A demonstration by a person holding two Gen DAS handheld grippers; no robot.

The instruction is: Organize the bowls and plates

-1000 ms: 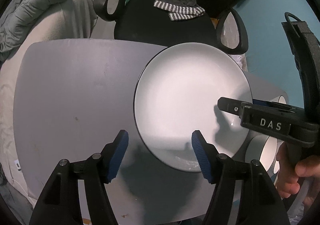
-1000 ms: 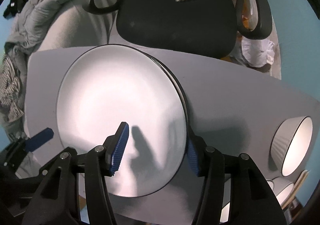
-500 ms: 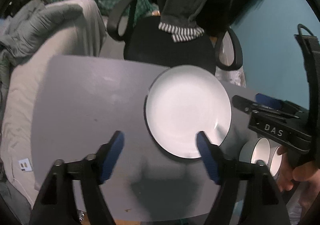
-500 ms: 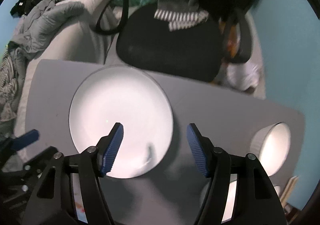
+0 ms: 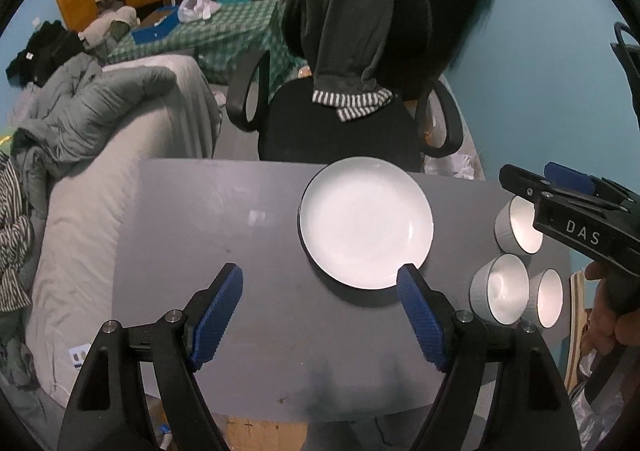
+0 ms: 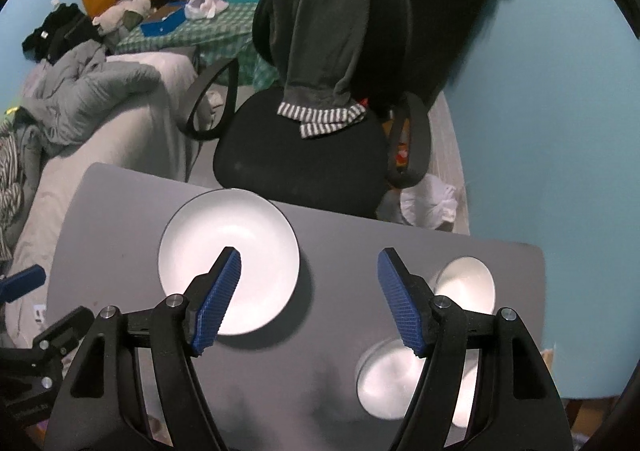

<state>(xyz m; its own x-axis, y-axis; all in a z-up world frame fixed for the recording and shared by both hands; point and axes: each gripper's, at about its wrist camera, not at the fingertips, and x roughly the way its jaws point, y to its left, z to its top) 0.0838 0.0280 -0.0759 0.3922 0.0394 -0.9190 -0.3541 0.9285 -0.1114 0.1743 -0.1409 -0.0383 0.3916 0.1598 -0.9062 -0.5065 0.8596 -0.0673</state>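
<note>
Seen from above through two fisheye lenses: a matte grey rectangular tabletop (image 5: 208, 251) with a stack of round white plates with thin dark rims (image 5: 366, 221) lying flat near its far edge, a second rim just showing beneath the top plate.

To the right of the stack, well apart from it, three small white ribbed bowls with dark rims: one toward the far side (image 5: 518, 229), two side by side nearer the camera (image 5: 498, 289) (image 5: 546, 297), those two touching or almost touching. All three upright.

Left hand-held gripper with black arms and blue ribbed pads (image 5: 320, 313) raised above the table, pointing steeply down, jaws spread wide, nothing between them. Right pad overlapping the near edge of the plates in the picture only, clear of them.

Right hand-held gripper of the same build (image 6: 310, 299) also raised and pointing steeply down, jaws apart and empty, bare tabletop between the pads. In its view, plates (image 6: 228, 261) to the left, blurred bowls (image 6: 466, 283) to the right. A bare hand (image 5: 612, 315) gripping its handle at the right edge of the left view.

Beyond the table: a black office armchair (image 5: 340, 135) draped with a dark grey garment with a striped cuff (image 5: 352, 43), a pale grey covered sofa (image 5: 120, 155) to the left, a blue wall (image 5: 540, 71) to the right.
</note>
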